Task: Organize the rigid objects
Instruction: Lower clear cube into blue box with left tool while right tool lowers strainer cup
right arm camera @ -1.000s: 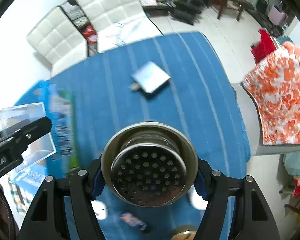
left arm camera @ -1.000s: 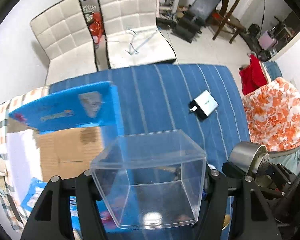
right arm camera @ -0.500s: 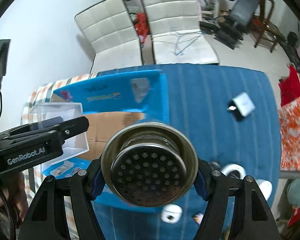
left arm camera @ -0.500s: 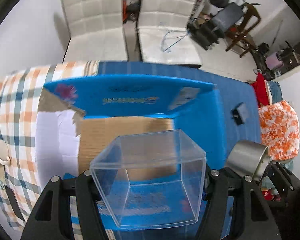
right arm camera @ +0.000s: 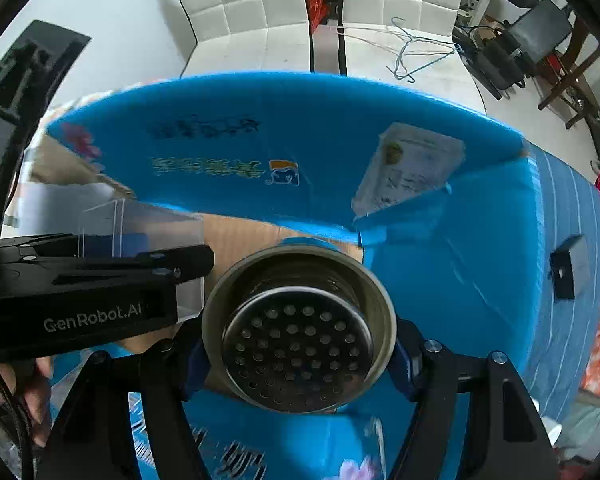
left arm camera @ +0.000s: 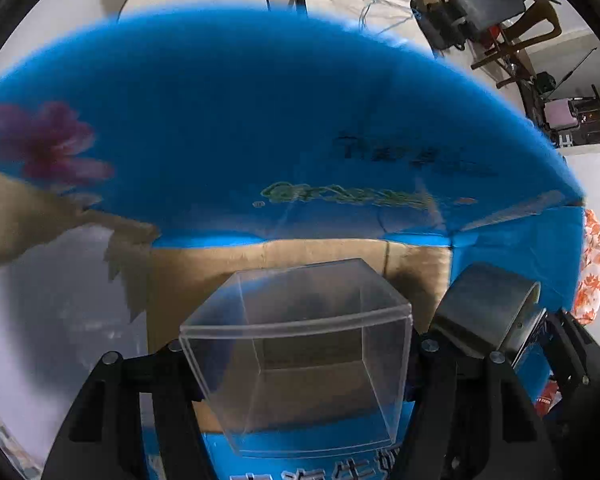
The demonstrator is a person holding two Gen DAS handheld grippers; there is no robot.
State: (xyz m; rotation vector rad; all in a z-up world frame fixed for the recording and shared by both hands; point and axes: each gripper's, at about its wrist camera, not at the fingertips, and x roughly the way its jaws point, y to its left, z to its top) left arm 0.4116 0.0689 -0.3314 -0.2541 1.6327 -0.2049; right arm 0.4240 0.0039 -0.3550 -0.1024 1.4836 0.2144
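The left hand-held gripper [left arm camera: 296,364] clamps a clear plastic box [left arm camera: 300,356] between its 2 fingers, over the open blue carton [right arm camera: 440,280]. Just beside it, the right hand-held gripper [right arm camera: 300,340] clasps a perforated steel cup [right arm camera: 298,336] above the carton's brown cardboard floor [left arm camera: 300,256]. Beyond stands the carton's raised blue flap [left arm camera: 260,120].

Two wrist fisheyes, both steeply downward, close above the shared blue carton [left arm camera: 260,140], side by side.
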